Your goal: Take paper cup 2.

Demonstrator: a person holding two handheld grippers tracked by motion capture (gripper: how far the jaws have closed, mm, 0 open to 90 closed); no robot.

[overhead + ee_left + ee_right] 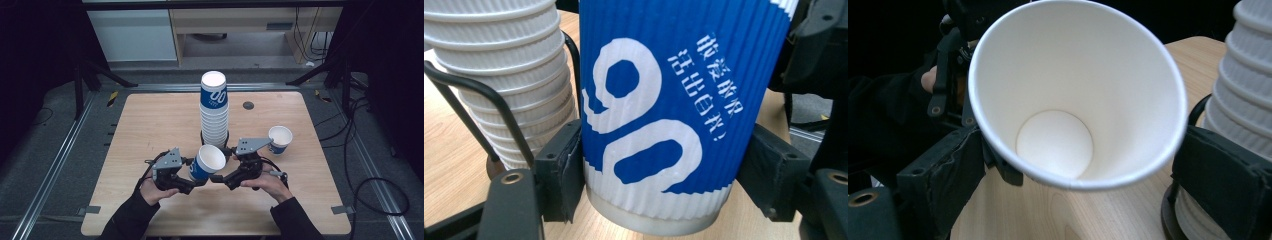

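We note the wooden table [150,125] as the largest item, its light top carrying everything else. At the middle of it rises the tall stack of cups [214,107], nested upside down, blue at the top and white ribbed below, seated in a dark wire holder; in the left gripper view the stack [509,75] stands just beside the held cup.

We log the left gripper [187,181] low and left of centre, held in the person's left hand. Its jaws are clamped on the blue cup [206,162], pads pressing the ribbed wall near the base, as the left gripper view shows on the cup [664,115]. The cup is tilted, mouth toward the right gripper, raised above the table just in front of the stack.

We record the right gripper [220,176] opposite, jaws spread wide on either side of the cup's rim [1073,100], pads not pressing it.

Smallest: a single cup [279,139] standing upright, mouth up, right of the stack, just beyond the right gripper.
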